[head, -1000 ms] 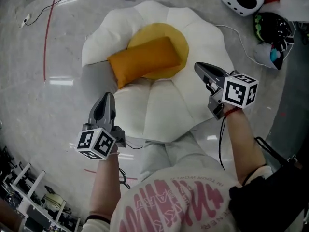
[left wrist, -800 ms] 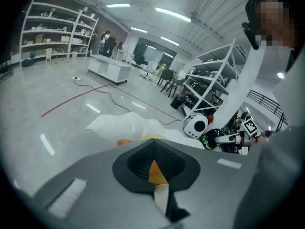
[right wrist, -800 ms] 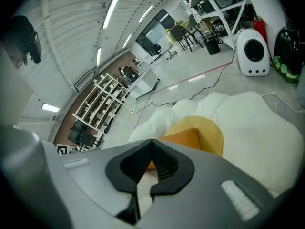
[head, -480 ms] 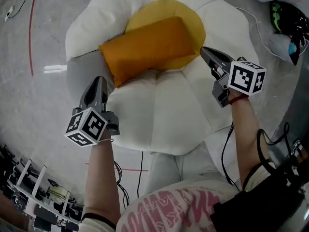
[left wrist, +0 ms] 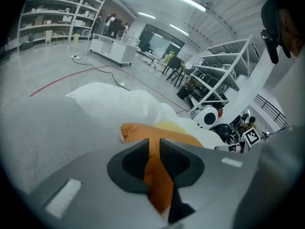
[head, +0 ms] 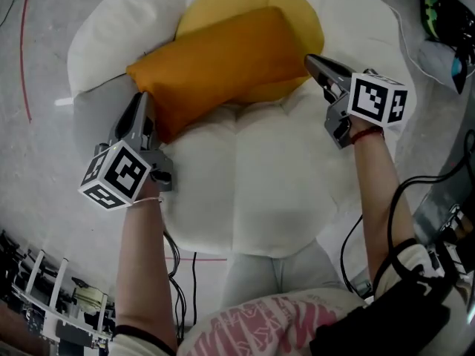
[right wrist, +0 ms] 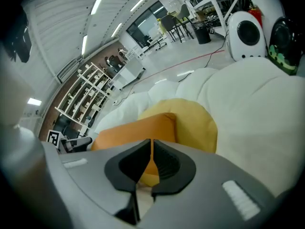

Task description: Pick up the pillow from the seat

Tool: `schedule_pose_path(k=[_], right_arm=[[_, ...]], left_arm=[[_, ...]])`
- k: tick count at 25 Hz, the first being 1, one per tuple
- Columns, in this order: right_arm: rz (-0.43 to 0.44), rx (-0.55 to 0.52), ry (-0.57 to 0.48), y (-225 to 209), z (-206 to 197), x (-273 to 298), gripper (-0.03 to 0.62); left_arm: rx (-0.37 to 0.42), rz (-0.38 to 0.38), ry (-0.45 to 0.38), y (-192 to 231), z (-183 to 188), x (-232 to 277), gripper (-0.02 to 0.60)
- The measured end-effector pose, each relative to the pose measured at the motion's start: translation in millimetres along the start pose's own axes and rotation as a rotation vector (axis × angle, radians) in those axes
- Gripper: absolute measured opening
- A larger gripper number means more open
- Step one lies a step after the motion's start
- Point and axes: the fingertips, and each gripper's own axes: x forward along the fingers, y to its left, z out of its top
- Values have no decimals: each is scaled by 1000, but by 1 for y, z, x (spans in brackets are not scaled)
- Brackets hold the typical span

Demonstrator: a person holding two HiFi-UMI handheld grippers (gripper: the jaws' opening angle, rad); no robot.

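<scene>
An orange oblong pillow [head: 223, 58] lies across a round yellow cushion [head: 300, 17] on a white petal-shaped seat [head: 252, 176]. My left gripper [head: 141, 101] is at the pillow's left corner, low against the seat. Its jaws are opening, and the orange pillow [left wrist: 159, 180] shows through the gap just ahead of the left gripper [left wrist: 154, 143]; the pads do not press on it. My right gripper [head: 312, 59] points at the pillow's right end. Its jaws are opening to a narrow slit at the right gripper [right wrist: 151, 146], with the pillow [right wrist: 133, 130] beyond and nothing gripped.
A white round device with a dark face [right wrist: 245, 30] and a green-and-black item [head: 445, 21] lie on the floor to the right of the seat. A red line [head: 26, 65] crosses the floor at left. Cables [head: 185, 273] trail below the seat; racks [head: 44, 302] stand at lower left.
Both grippers have moved forward to the pillow's two ends, and the view has closed in on the seat. The left jaws have parted.
</scene>
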Motion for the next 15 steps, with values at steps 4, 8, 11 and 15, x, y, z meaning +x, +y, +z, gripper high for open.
schedule_pose_path(k=[4,8,11,15], right_arm=[[-5,107,-21,-17,-6,18,71],[-3,249,-67,-38,-14,23,150],[29,383,-81,-53,-25,32,257],[159,548,-112,-56,-29,44,256]], left_arm=[[29,37,13,10,-2,10,158],[45,76,-8,7,-5,11,153],[58,104,-25,7,-9,15,149],[33,108,-27,10,-13,25,143]])
